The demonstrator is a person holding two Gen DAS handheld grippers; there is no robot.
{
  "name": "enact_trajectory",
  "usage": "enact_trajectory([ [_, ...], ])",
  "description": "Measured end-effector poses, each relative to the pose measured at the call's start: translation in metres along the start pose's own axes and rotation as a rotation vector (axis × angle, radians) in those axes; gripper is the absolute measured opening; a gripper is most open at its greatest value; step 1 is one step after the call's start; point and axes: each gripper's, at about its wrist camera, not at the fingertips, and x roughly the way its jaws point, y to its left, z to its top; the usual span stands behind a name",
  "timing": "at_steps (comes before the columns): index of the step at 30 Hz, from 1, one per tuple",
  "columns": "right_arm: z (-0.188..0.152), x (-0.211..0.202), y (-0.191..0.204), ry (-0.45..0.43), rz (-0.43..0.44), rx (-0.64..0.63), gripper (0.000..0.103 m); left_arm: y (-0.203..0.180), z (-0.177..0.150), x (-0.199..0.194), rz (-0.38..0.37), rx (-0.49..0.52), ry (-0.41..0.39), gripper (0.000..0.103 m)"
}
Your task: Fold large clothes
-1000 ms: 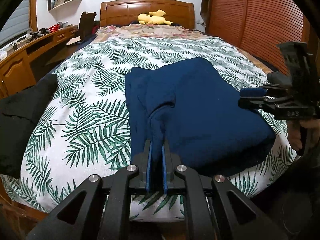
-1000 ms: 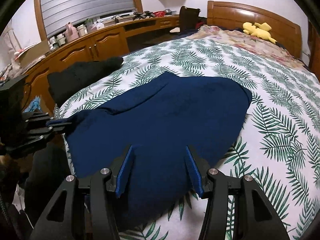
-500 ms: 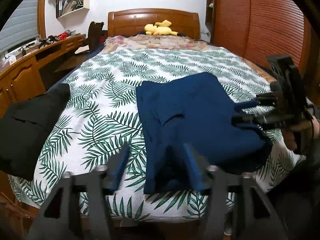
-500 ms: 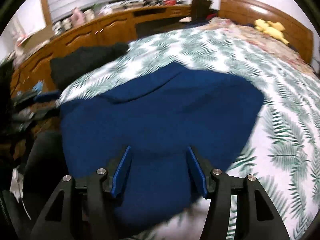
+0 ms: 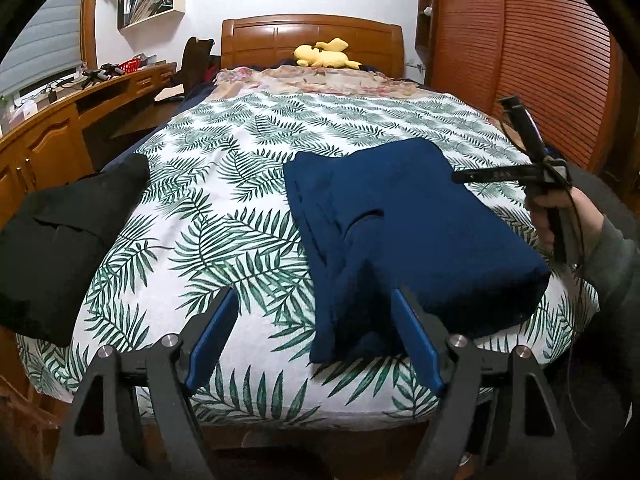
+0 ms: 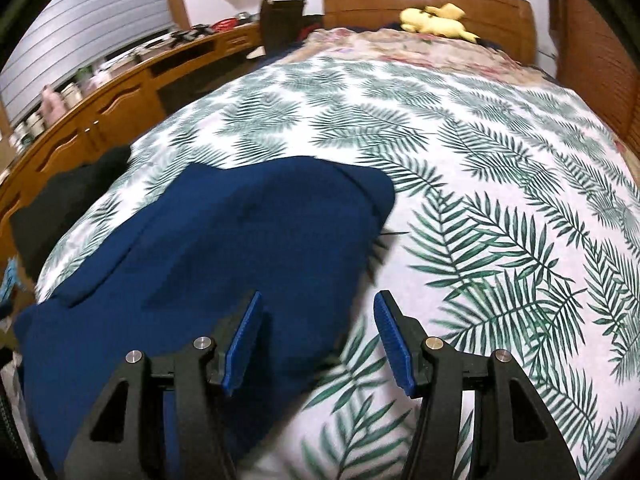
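left wrist: left gripper (image 5: pixel 314 322) opening above navy garment (image 5: pixel 420 216).

A matt, soft navy cloth garment (image 5: pixel 404 232) lies on the bed's smooth leaf-printed cotton cover (image 5: pixel 224 216), below a glossy varnished wooden headboard (image 5: pixel 312 40) at top centre, with ribbed blue rubbery pads (image 6: pixel 390 340) on matt black plastic at the frame's bottom.

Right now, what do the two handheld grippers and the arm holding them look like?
The left gripper and the right gripper look alike: black angular linkage arms, silver round pivot bolts, and flat blue ribbed pads inside the fingers. In the left wrist view the right gripper has a black handle with a thin dark cable. The arm wears a grey sleeve.
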Motion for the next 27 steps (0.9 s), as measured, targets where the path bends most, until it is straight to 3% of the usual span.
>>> enact_trajectory([
  [11, 0.027, 0.056, -0.027, 0.067, 0.028, 0.049, 0.072, 0.004, -0.009, 0.003, 0.019, -0.001, 0.013, 0.079],
  [15, 0.035, 0.073, -0.053, 0.092, 0.151, 0.185, 0.073, 0.001, -0.011, 0.007, 0.010, 0.001, 0.023, 0.079],
  [22, 0.042, 0.087, -0.051, 0.097, 0.169, 0.171, 0.073, -0.013, -0.011, 0.013, 0.010, 0.039, 0.043, 0.079],
  [24, 0.041, 0.088, -0.051, 0.094, 0.190, 0.176, 0.068, -0.015, -0.011, 0.014, 0.008, 0.039, 0.047, 0.079],
  [27, 0.038, 0.083, -0.048, 0.093, 0.243, 0.185, 0.045, -0.016, -0.011, 0.014, 0.011, 0.040, 0.054, 0.079],
])
